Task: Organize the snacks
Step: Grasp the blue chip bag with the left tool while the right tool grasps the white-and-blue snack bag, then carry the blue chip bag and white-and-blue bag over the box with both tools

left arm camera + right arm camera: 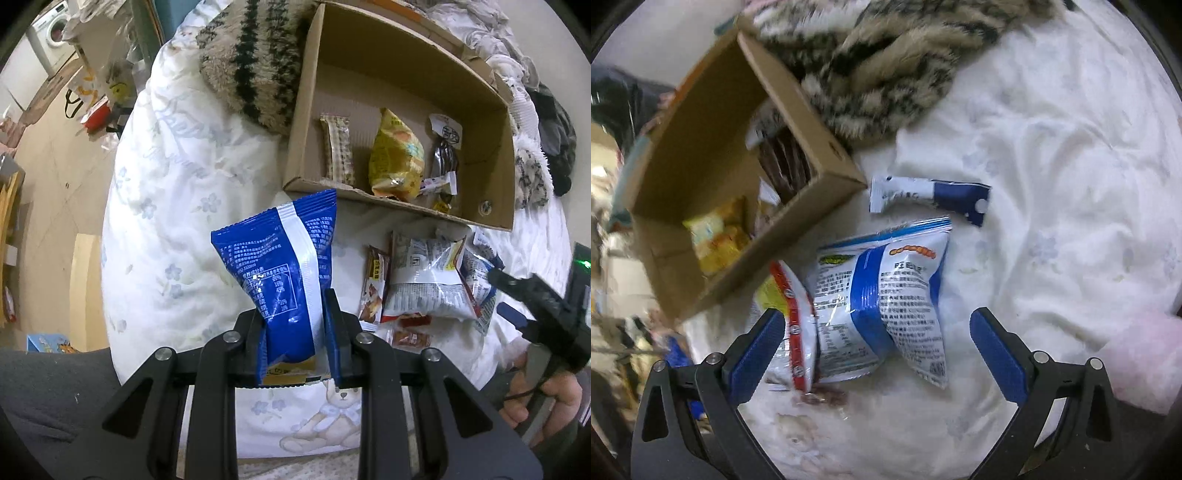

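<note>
blue snack bag [280,280]: glossy plastic film, crinkling and catching glare along its white seam, centre of the left wrist view.
cardboard box [491,162]: matt brown corrugated paperboard, ragged at its near edge, upper right.
yellow packet [397,158]: shiny creased foil-like film, lying inside the box.
white-and-blue bag [886,306]: glossy film, wrinkling, centre of the right wrist view.
bed sheet [1052,166]: soft matt printed cloth, rumpling.
shaggy blanket [886,74]: rough long-pile fabric, top of frame.
right fingers [995,350]: matt blue pads looking ribbed, on black plastic with metal pins.
</note>
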Tool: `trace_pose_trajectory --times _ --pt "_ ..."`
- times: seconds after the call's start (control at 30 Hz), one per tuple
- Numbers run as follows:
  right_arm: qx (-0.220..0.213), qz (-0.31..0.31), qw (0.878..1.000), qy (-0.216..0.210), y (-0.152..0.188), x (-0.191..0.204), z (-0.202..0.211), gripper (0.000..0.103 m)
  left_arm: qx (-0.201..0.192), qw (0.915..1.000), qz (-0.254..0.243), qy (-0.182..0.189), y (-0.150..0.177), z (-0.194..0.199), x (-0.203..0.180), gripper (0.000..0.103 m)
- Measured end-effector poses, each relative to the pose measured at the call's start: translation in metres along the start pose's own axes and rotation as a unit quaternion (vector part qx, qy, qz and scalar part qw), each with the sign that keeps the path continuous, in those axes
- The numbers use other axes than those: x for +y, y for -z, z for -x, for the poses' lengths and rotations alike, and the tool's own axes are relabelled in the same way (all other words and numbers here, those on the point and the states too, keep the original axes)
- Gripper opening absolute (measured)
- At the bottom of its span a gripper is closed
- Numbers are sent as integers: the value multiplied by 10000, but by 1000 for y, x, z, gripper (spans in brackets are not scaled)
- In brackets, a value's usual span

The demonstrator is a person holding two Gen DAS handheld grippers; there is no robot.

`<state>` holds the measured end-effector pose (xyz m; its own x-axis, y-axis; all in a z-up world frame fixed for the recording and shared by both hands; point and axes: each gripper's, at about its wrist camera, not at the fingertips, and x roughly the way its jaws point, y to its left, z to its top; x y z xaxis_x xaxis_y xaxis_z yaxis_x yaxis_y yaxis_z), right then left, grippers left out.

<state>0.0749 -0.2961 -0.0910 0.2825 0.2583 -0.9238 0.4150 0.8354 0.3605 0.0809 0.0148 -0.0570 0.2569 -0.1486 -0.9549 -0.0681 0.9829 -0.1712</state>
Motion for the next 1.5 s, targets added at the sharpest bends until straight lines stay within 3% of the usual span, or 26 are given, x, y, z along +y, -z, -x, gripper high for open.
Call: trace_pose_trajectory --times 0.1,0.17,0.2,0.3,0.6,0.77,0.97,1.17,1.33,1.5 --pt "209 321 9990 243 -1 13 -18 98 11 10000 -7 28 0 -1 -1 22" --pt "281 448 9977 434 0 17 -25 87 14 10000 -8 43 -1 -2 0 22" --pt "329 526 9966 549 2 19 -28 69 7 10000 -5 46 -1 -1 1 22" --pt "223 632 9959 600 6 19 -21 61 -6 10000 41 28 -1 -1 2 22" --pt "-192 540 9984 -8 21 -8 23 61 30 9999 -129 -66 1 -10 -12 22" --pt "-240 700 9967 -322 21 2 31 61 -23 9995 -197 -227 3 -13 -12 22" --pt "-157 846 9947 -566 24 20 32 61 -23 9995 106 -294 0 -12 7 22" --pt "-64 1223 9895 -761 31 40 31 61 -399 9980 30 -489 3 10 12 22" --pt "-88 1511 9807 -1235 37 54 40 61 -723 9962 -330 -353 5 28 -4 21" --pt "-602 1941 9662 -1588 41 75 67 61 -1292 9880 -792 -290 -3 62 -28 21"
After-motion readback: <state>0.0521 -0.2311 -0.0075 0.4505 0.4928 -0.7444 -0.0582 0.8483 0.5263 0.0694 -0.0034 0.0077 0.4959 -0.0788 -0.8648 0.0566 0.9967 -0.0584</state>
